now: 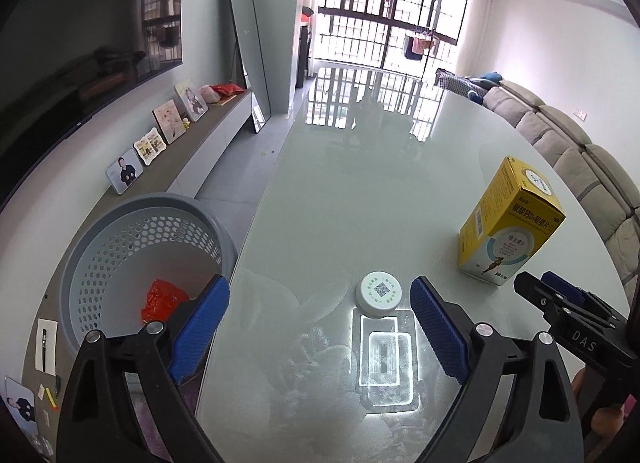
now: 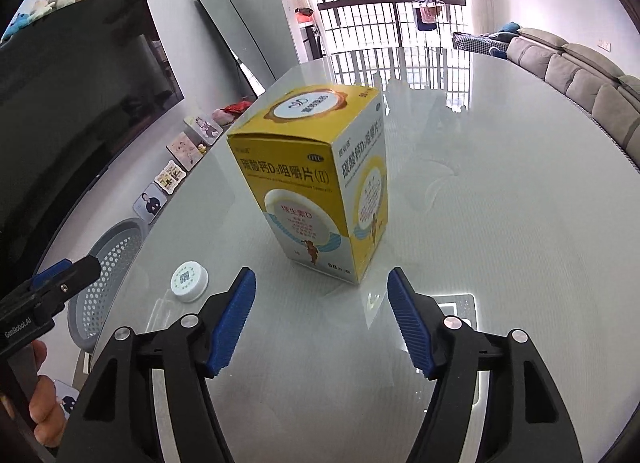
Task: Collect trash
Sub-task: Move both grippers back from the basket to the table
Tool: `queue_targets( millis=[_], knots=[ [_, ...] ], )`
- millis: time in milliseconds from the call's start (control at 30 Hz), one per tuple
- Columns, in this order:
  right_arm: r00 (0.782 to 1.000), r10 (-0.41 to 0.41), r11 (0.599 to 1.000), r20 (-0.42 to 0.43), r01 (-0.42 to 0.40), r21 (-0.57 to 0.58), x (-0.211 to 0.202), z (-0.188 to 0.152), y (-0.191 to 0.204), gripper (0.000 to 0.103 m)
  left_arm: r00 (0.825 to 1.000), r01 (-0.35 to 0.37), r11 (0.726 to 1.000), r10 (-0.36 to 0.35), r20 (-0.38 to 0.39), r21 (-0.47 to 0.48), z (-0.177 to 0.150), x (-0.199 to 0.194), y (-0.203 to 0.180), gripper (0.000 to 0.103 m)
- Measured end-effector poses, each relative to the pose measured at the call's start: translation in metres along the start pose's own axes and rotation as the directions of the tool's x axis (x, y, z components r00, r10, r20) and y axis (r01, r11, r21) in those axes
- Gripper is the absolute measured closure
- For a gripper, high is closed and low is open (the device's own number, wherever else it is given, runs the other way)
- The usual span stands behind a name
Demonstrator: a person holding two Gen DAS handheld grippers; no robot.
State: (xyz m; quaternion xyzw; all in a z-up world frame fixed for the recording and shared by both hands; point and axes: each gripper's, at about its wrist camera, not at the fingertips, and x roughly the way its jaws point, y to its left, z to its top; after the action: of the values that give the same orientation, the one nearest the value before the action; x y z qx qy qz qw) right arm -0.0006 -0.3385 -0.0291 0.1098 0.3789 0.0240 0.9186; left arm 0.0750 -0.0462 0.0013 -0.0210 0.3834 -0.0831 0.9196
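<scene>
Yellow box (image 2: 316, 179) stands upright on the glass table (image 2: 500, 243). White cap (image 1: 378, 293) lies flat, left of the box, well apart. Grey perforated bin (image 1: 140, 259) beyond the cap, off the table edge, red wrapper (image 1: 162, 301) inside. Left gripper (image 1: 320, 327) jaws apart, empty, cap just ahead. Right gripper (image 2: 322, 319) jaws apart, empty, facing the box.
</scene>
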Motion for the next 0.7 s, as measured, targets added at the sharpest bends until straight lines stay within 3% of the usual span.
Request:
queue_targets(
  millis=[233, 700],
  knots=[
    [1.000, -0.022, 1.000, 0.021, 0.022, 0.005, 0.011, 0.018, 0.006, 0.036, 1.000, -0.010, 1.000, 0.010, 0.001, 0.005, 0.003, 0.001, -0.001, 0.013],
    [0.989, -0.148, 0.984, 0.032, 0.144, 0.106, 0.015, 0.028, -0.045, 0.036, 1.000, -0.002, 1.000, 0.002, -0.024, -0.006, 0.005, 0.015, 0.004, 0.013]
  ],
)
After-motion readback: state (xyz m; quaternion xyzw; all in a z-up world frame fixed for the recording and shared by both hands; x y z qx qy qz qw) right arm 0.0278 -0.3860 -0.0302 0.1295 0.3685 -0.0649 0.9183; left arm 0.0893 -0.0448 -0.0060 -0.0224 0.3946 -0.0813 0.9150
